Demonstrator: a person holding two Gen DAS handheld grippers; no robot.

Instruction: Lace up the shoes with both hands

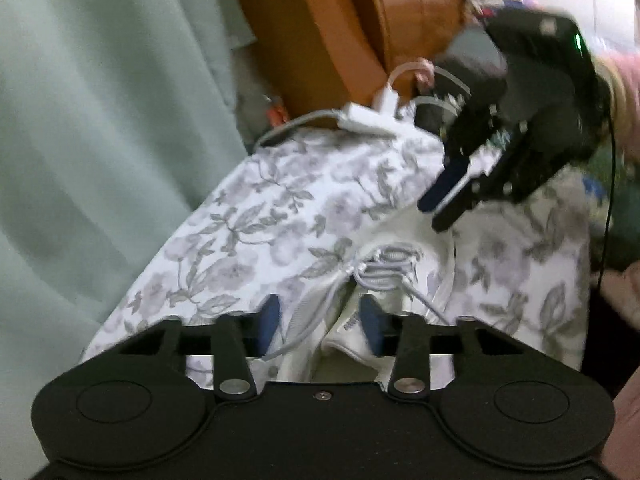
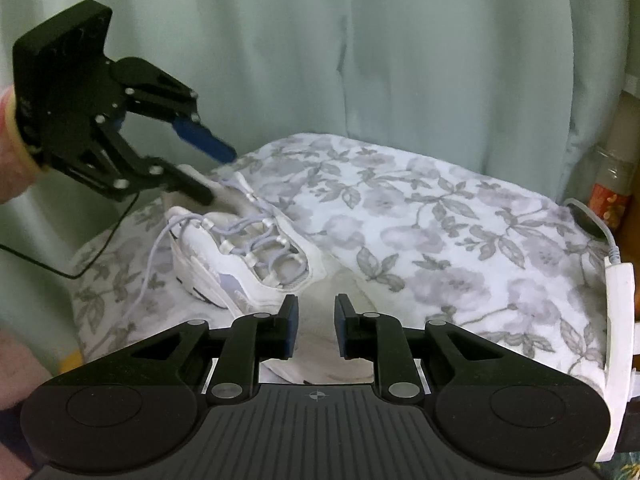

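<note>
On the grey-flowered white cloth (image 2: 460, 240) lay the white mesh sneaker (image 2: 224, 264) with its pale lilac lace (image 2: 256, 236) already crossed through the eyelets along the tongue, so I judged the threading largely done and the tying left, since one loose lace end (image 2: 148, 272) trailed off the side and no bow showed. My left gripper (image 2: 218, 174) hung over the shoe's far end with its blue-padded jaws parted and nothing clamped between them. My right gripper (image 2: 316, 320) stood nearer the shoe's other end, jaws a little apart and empty.
</note>
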